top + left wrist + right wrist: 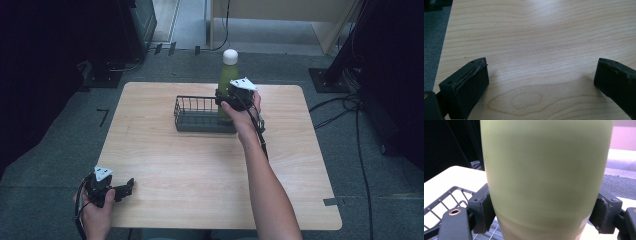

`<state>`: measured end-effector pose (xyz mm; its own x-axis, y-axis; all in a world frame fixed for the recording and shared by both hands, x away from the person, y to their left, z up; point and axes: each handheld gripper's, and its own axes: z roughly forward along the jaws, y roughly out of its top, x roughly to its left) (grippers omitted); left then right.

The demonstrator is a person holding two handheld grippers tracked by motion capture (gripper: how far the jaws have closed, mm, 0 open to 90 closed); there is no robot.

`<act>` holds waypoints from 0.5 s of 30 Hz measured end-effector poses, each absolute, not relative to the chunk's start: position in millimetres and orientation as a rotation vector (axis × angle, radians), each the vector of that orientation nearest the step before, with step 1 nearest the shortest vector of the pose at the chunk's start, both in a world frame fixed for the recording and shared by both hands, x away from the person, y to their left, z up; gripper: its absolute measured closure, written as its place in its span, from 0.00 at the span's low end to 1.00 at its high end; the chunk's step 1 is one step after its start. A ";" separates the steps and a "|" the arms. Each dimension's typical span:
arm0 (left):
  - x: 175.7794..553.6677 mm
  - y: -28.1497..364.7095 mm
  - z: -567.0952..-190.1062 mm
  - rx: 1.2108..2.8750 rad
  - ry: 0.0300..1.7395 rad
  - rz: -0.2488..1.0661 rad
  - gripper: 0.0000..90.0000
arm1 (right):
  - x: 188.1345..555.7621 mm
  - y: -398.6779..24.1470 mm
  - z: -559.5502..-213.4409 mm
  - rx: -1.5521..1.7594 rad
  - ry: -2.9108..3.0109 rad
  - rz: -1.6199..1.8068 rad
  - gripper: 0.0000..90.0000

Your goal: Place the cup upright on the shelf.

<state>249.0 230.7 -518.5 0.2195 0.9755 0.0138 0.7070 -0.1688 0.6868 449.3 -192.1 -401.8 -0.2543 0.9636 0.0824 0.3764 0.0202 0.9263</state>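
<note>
Green and smooth, the bottle (227, 80) with its round white cap (230, 56) is standing upright at the right end of the dark wire basket (197, 115). The right gripper (231, 98) is pinching its sides. The left gripper (122, 190) is sitting spread wide over the wooden table (200, 170).

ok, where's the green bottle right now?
In the high view the green bottle stands upright at the right end of the wire basket, toward the table's far edge, with the right gripper closed around its body.
</note>
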 end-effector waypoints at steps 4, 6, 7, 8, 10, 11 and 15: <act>249.0 230.7 -518.5 1.945 1.547 0.631 0.00 | 443.5 -191.7 -406.9 1.338 1.696 1.230 0.22; 249.0 230.7 -518.5 1.945 1.547 0.631 0.00 | 441.2 -191.6 -407.9 1.329 1.693 1.229 0.22; 249.0 230.7 -518.5 1.945 1.547 0.631 0.00 | 441.2 -191.6 -407.9 1.329 1.693 1.229 0.22; 249.0 230.7 -518.5 1.945 1.547 0.631 0.00 | 440.2 -191.5 -408.1 1.326 1.695 1.230 0.22; 249.0 230.7 -518.5 1.945 1.547 0.631 0.00 | 437.7 -191.7 -408.9 1.318 1.697 1.229 0.22; 249.0 230.7 -518.5 1.945 1.547 0.631 0.00 | 436.2 -191.8 -409.2 1.317 1.695 1.232 0.22; 248.9 230.7 -518.5 1.945 1.547 0.631 0.00 | 432.3 -194.7 -409.7 1.324 1.688 1.247 0.22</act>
